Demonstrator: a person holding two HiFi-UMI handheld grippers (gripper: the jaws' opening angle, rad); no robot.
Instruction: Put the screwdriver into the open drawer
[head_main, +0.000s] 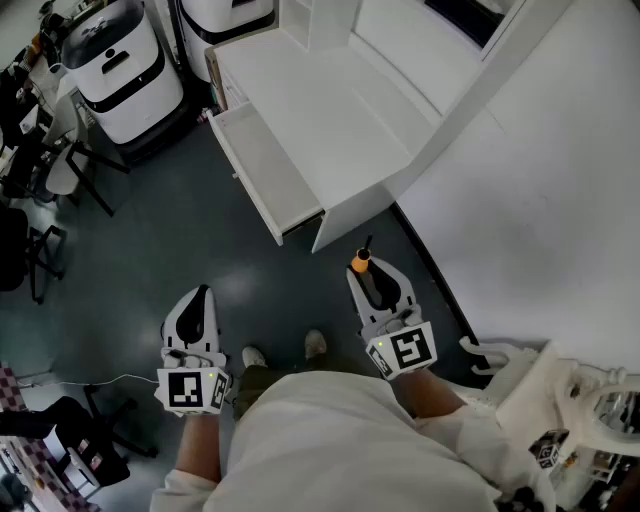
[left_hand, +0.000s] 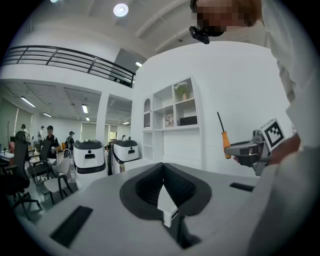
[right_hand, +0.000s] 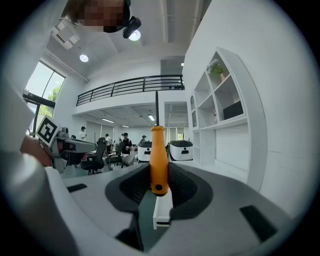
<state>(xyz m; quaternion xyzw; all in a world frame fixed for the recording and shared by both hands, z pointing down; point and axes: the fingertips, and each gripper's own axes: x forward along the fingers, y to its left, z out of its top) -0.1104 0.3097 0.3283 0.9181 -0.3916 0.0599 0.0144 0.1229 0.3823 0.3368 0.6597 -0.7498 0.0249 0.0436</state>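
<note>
The screwdriver (head_main: 361, 262) has an orange handle and a thin dark shaft. It stands upright in my right gripper (head_main: 368, 270), which is shut on the handle. In the right gripper view the handle (right_hand: 159, 160) sits between the black pads and the shaft points up. The open white drawer (head_main: 262, 172) juts out of the white cabinet (head_main: 330, 105), ahead of both grippers and apart from them. My left gripper (head_main: 200, 300) hangs level at the left, its jaws together with nothing between them (left_hand: 163, 172). The left gripper view also shows the right gripper (left_hand: 235, 149) with the screwdriver (left_hand: 226, 140).
Two white wheeled machines (head_main: 118, 70) stand at the far left of the cabinet. Dark chairs (head_main: 45, 180) crowd the left edge. A white wall (head_main: 540, 200) runs along the right. The person's shoes (head_main: 315, 345) are on the dark floor between the grippers. White gear (head_main: 570, 400) sits at bottom right.
</note>
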